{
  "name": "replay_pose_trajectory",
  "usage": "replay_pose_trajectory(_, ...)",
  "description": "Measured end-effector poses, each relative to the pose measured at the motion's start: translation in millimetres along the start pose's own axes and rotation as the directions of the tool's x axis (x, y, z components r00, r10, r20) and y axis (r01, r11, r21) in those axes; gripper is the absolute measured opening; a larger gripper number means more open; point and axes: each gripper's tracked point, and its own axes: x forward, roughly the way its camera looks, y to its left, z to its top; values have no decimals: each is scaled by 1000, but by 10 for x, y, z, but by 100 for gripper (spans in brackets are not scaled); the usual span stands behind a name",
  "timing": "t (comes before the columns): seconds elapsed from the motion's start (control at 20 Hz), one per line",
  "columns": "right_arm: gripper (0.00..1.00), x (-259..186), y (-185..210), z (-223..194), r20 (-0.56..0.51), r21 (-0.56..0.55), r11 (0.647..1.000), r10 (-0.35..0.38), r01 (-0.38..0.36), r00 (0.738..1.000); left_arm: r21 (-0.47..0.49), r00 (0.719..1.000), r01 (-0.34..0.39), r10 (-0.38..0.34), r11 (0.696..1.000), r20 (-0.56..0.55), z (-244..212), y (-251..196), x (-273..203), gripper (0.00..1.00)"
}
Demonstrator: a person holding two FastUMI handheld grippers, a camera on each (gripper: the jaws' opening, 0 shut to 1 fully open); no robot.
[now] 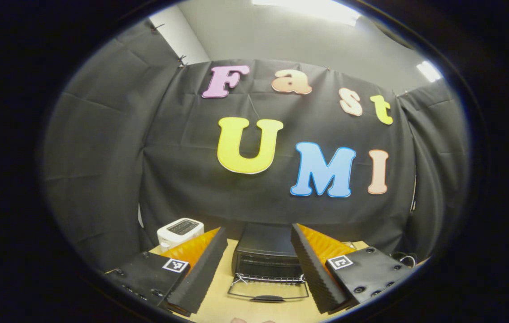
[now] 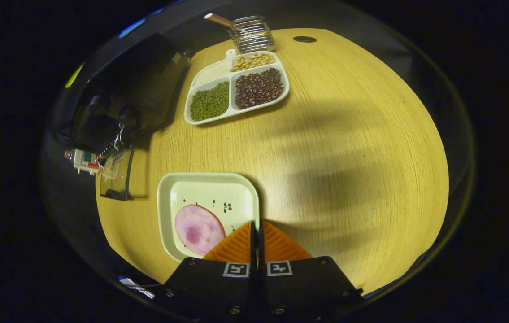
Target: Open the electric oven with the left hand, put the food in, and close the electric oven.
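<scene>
on the table (image 2: 348, 134), one oven (image 1: 265, 258), one ham slice (image 2: 198, 229); left gripper (image 1: 258, 264) gaping, right gripper (image 2: 256, 235) closed, empty.

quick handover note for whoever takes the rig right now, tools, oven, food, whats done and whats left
Left tool: open, holding nothing, pointed at the electric oven.
Right tool: fingers together at the near rim of the square plate; it looks shut on that rim, though I cannot confirm the grip.
Oven: at the back of the table, beside a white toaster. Its door is already down.
Food: a round slice of ham lying on the plate, out on the table.
Done: oven opened.
Left: put the food in the oven, then close the door.
</scene>
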Motion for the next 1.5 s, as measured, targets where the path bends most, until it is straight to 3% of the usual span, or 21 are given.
replay_pose_trajectory(0.05,0,8,13,-6,17,55,997,52,-53,998,6,1000,-2,2,1000,4,18,19,-5,100)
replay_pose_trajectory(0.1,0,6,59,-25,33,128,982,133,-137,991,7,1000,-2,2,1000,6,26,32,3,92)
replay_pose_trajectory(0.15,0,-17,69,-57,56,196,961,190,-197,980,8,1000,-4,4,1000,4,31,38,7,100)
replay_pose_trajectory(0.2,1,4,63,-103,82,229,942,232,-245,969,8,1000,-6,6,1000,1,34,51,19,100)
replay_pose_trajectory(0.35,0,-5,81,-156,135,289,894,316,-342,939,14,1000,3,-3,1000,-2,49,9,40,100)
replay_pose_trajectory(0.6,0,-116,199,-208,205,360,825,384,-434,900,28,1000,19,-20,999,14,146,-88,47,100)
replay_pose_trajectory(0.95,0,-588,871,-356,316,408,765,394,-498,863,73,997,45,-50,996,58,269,-92,-5,100)
replay_pose_trajectory(1.15,0,-722,1371,-501,341,477,730,359,-489,869,79,995,66,-72,995,70,282,-7,-33,100)
replay_pose_trajectory(1.25,0,-746,1610,-527,358,532,694,334,-485,872,83,994,78,-84,994,73,289,45,-58,100)
replay_pose_trajectory(1.3,0,-739,1731,-531,366,559,678,314,-477,876,87,993,80,-87,993,75,312,83,-68,92)
replay_pose_trajectory(1.45,0,-615,2058,-482,396,597,659,256,-459,882,79,992,91,-97,993,77,305,189,-114,92)
replay_pose_trajectory(1.5,0,-550,2168,-446,395,616,649,236,-446,888,73,993,90,-96,993,76,306,238,-136,97)
